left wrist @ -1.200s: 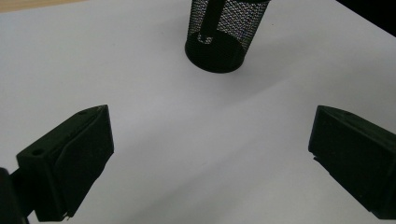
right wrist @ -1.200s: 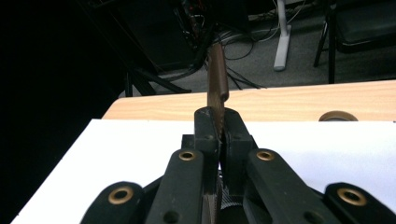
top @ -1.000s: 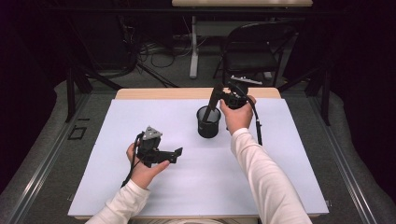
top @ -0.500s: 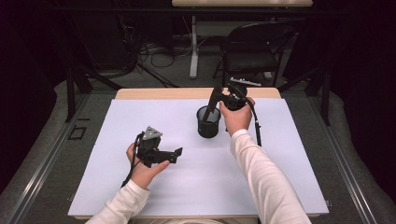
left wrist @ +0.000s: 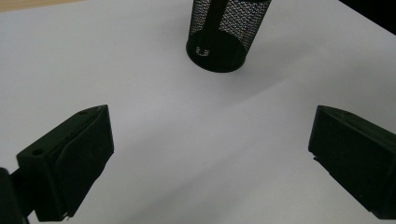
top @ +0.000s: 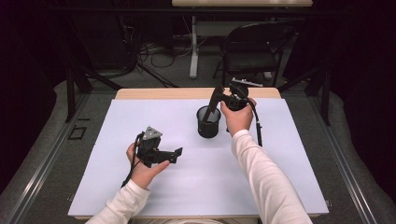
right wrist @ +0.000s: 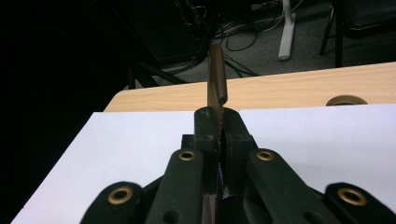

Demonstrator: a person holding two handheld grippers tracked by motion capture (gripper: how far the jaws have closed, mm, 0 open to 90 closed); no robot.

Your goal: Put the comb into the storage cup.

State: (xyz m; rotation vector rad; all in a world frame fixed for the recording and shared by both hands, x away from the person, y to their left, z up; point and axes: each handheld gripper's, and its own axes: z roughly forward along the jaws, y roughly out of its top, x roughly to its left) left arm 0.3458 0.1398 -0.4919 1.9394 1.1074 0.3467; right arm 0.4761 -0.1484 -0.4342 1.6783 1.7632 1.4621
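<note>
A black mesh cup (top: 208, 122) stands upright on the white sheet, right of the middle; it also appears at the top of the left gripper view (left wrist: 224, 32). A thin dark tool (top: 213, 103) leans with its lower end inside the cup (left wrist: 212, 23). My right gripper (top: 219, 97) is shut on the tool's upper part, just above the cup's rim. In the right gripper view the jaws (right wrist: 218, 123) pinch the flat brownish tool (right wrist: 217, 74), which sticks out past them. My left gripper (top: 175, 154) rests low on the sheet at the left, open, with nothing between its jaws (left wrist: 210, 154).
A white sheet (top: 280, 177) covers most of the wooden table (top: 163, 93). A round cable hole (right wrist: 345, 100) sits in the wood at the far edge. Beyond the table stand a black chair (top: 254, 51) and loose cables on the floor.
</note>
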